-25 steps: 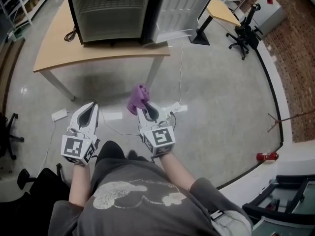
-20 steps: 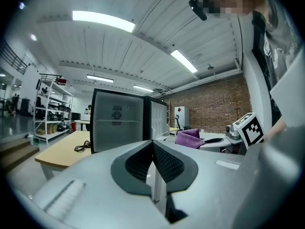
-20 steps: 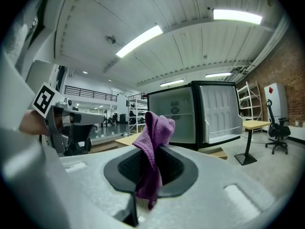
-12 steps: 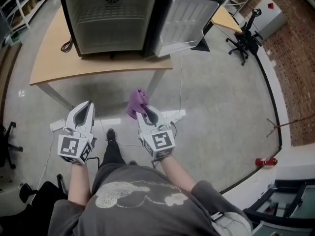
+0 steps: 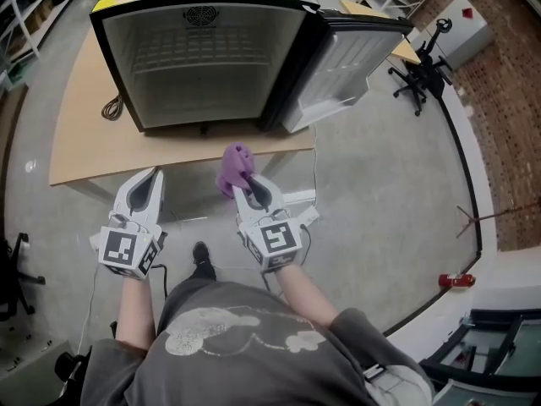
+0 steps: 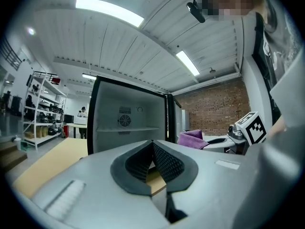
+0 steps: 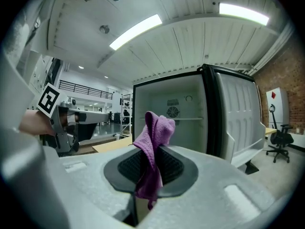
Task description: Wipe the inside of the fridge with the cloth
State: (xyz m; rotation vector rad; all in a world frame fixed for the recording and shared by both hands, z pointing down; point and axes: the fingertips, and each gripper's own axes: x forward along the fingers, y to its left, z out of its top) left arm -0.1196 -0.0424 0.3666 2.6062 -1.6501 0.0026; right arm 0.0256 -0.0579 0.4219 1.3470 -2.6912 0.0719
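The right gripper has its fingers clamped on the purple cloth, which bunches up above the fingertips and trails below them. The left gripper holds nothing, its fingers together. Both hover before the open fridge on the tabletop.

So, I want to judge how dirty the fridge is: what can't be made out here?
Dirt inside the fridge: too small, every view.
Fridge's lower compartment: right gripper view, behind the purple cloth; left gripper view, behind the left gripper.
Fridge's top: head view, cut off by upper edge.
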